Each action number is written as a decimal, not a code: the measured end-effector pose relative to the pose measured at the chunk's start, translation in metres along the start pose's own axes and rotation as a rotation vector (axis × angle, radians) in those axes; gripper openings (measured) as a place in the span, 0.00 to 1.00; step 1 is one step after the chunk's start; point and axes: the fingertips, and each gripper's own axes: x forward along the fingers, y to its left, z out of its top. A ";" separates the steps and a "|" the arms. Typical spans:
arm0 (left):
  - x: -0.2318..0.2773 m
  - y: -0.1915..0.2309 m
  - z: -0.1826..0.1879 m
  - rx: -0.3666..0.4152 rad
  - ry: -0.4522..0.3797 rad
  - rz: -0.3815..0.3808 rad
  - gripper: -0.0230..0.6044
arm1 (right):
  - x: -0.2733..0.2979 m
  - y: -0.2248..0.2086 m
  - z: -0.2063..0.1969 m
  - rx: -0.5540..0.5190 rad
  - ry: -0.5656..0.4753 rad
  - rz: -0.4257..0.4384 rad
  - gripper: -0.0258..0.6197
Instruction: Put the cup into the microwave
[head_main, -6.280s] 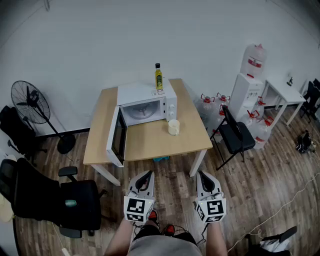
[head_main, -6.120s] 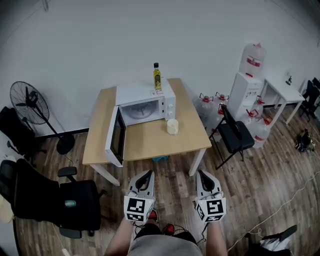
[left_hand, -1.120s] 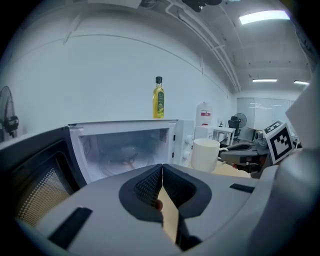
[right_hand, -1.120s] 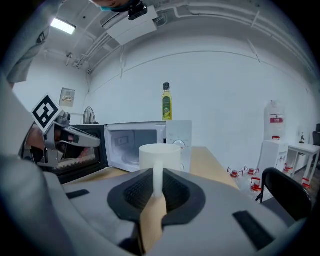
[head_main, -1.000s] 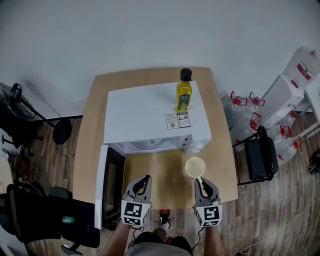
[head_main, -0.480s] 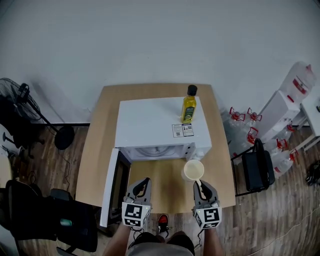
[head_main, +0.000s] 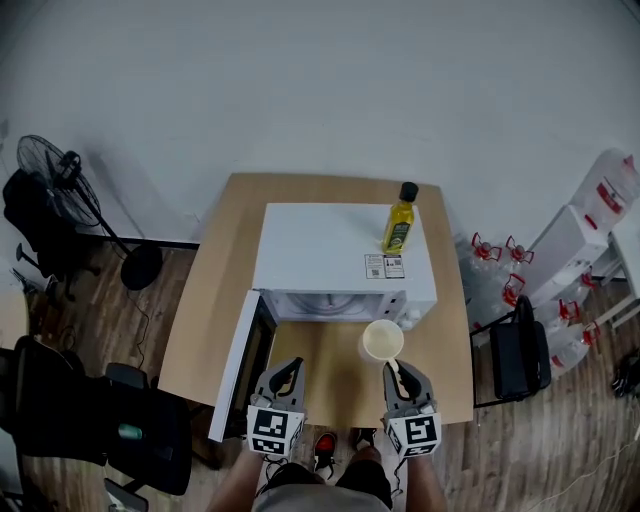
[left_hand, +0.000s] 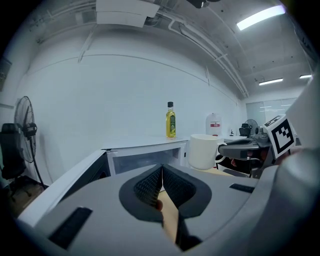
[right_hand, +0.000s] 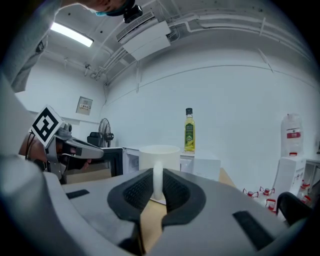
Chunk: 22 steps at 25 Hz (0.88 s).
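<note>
The white cup hangs above the wooden table, level with the front right corner of the white microwave. My right gripper is shut on the cup's handle; in the right gripper view the handle stands upright between the pads, below the cup. The microwave door is swung open to the left and the cavity shows. My left gripper is shut on nothing, in front of the cavity and left of the cup.
A yellow oil bottle stands on the microwave's top right. A fan and a black office chair are on the left. A black chair, water jugs and a dispenser are on the right.
The cup has risen in my right gripper and now shows against the microwave's front edge. The left gripper rose alongside it, still shut. The head view has shifted.
</note>
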 end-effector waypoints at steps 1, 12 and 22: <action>-0.001 0.003 -0.001 -0.004 -0.001 0.011 0.08 | 0.003 0.003 0.000 0.001 -0.001 0.012 0.12; -0.008 0.031 -0.012 -0.040 0.004 0.148 0.08 | 0.055 0.036 -0.012 -0.005 0.012 0.203 0.12; 0.007 0.052 -0.036 -0.092 0.041 0.266 0.08 | 0.111 0.050 -0.040 -0.022 0.045 0.350 0.12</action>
